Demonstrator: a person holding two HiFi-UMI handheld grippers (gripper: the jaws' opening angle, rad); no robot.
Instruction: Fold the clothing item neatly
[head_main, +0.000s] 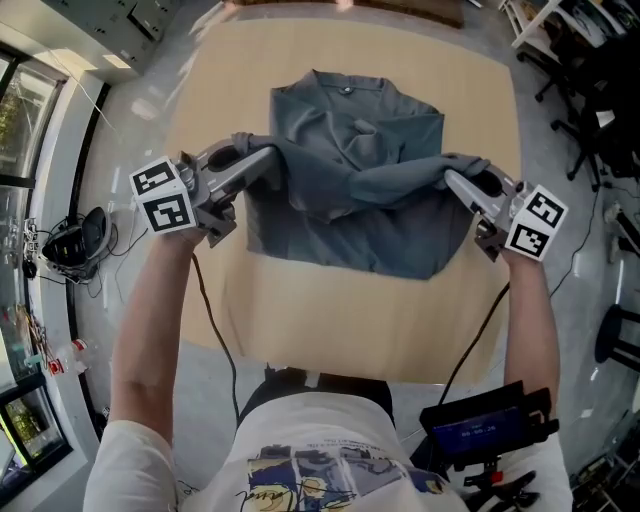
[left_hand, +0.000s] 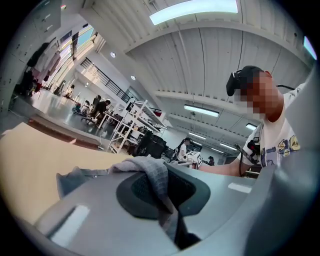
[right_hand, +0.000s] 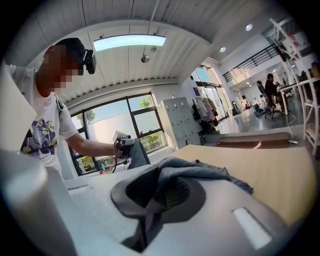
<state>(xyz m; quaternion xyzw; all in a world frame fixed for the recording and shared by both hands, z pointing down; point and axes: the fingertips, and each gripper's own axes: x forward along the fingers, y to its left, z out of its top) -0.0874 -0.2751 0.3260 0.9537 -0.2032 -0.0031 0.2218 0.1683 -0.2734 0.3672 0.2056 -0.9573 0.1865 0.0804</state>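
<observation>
My left gripper (head_main: 268, 155) is clamped on a fold of the grey shirt (head_main: 360, 230); my right gripper (head_main: 452, 180) is clamped on another. Shirt lies at the middle of the desk (head_main: 330, 320), collar toward the far edge.

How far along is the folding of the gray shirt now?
Done: the shirt lies on the table, collar away from the person. In hand: the left gripper and the right gripper each pinch one side of it. To do: no neat fold shows yet.
</observation>
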